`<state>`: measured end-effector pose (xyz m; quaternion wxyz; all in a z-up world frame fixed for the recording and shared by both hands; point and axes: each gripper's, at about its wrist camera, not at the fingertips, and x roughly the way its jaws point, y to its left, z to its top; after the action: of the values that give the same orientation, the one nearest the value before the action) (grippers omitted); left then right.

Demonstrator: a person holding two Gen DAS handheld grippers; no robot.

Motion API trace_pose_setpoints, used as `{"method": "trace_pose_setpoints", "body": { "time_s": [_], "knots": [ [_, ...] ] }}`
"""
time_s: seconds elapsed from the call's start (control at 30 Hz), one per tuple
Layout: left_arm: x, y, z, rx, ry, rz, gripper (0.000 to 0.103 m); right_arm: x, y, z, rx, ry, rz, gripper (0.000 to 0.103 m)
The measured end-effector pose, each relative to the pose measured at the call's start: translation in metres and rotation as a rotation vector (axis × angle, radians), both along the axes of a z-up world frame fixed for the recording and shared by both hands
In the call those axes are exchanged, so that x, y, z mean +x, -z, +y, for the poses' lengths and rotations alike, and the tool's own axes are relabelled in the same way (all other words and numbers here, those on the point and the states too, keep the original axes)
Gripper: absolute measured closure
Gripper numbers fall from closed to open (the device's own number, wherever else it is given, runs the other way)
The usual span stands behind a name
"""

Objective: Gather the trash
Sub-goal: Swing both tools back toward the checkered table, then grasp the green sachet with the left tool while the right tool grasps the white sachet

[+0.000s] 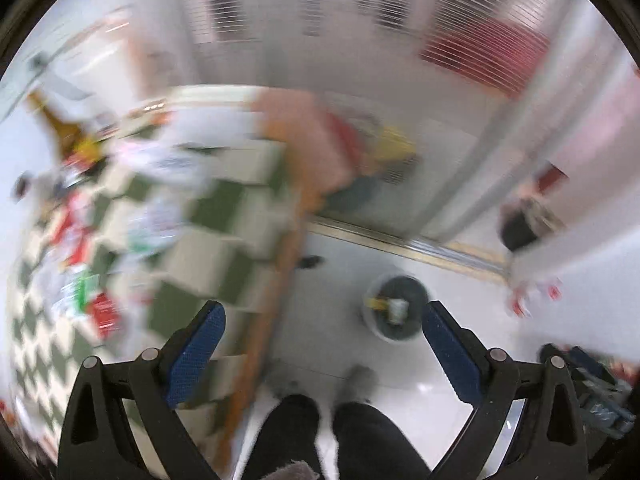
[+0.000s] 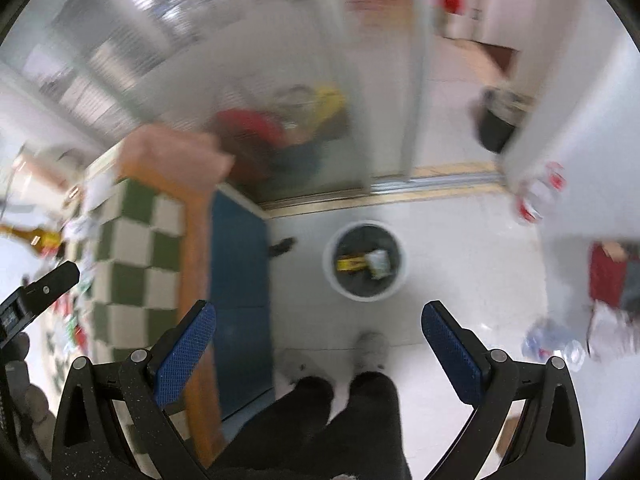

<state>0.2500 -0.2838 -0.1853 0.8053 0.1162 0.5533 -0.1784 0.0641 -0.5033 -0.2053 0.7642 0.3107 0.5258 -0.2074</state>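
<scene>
Right, both grippers empty: left gripper [image 1: 322,344] and right gripper [image 2: 318,342] have fingers spread wide, nothing between the blue pads [image 2: 186,350]. Both hang over the floor, aimed down at the bin [image 2: 366,260], probably between trips. The bin sits on the tiles just beyond the person's feet [image 2: 372,350], with some scraps inside. The remaining trash [image 1: 80,264] is scattered on the checkered table [image 1: 208,240] to the left. Heavy blur. The table edge sits between litter and bin.

Each black plastic gripper frame [image 2: 320,364] carries silver round screws and blue textured pads [image 2: 186,350]; the person wears black trousers [image 2: 360,420] and grey slippers [image 2: 372,350].
</scene>
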Motion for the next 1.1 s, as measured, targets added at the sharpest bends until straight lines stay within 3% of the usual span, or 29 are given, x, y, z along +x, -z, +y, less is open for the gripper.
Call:
{"method": "trace_pose_setpoints", "body": {
  "time_s": [0.2, 0.37, 0.5, 0.6, 0.73, 0.9, 1.03, 1.1],
  "knots": [
    [0.039, 0.021, 0.165, 0.139, -0.336, 0.004, 0.002, 0.115, 0.002, 0.102, 0.096, -0.251, -0.011, 0.0],
    [0.036, 0.054, 0.278, 0.224, -0.559, 0.063, 0.002, 0.194, 0.039, 0.225, 0.212, -0.444, 0.045, 0.0],
    [0.035, 0.071, 0.345, 0.226, -0.696, 0.114, 0.002, 0.242, 0.064, 0.296, 0.221, -0.525, 0.103, 0.0],
    [0.048, 0.081, 0.388, 0.201, -0.786, 0.14, 0.002, 0.27, 0.066, 0.311, 0.168, -0.53, 0.112, 0.0],
    [0.07, 0.081, 0.405, 0.179, -0.807, 0.118, 0.002, 0.312, 0.071, 0.298, 0.099, -0.454, 0.116, 0.0],
    [0.109, 0.09, 0.391, 0.189, -0.741, 0.103, 0.002, 0.359, 0.095, 0.276, 0.069, -0.357, 0.163, 0.0],
    [0.135, 0.101, 0.377, 0.169, -0.696, 0.126, 0.002, 0.387, 0.114, 0.297, -0.016, -0.441, 0.201, 0.002],
    [0.142, 0.105, 0.367, 0.146, -0.653, 0.138, 0.002, 0.392, 0.118, 0.318, -0.131, -0.514, 0.215, 0.013]
  ]
}}
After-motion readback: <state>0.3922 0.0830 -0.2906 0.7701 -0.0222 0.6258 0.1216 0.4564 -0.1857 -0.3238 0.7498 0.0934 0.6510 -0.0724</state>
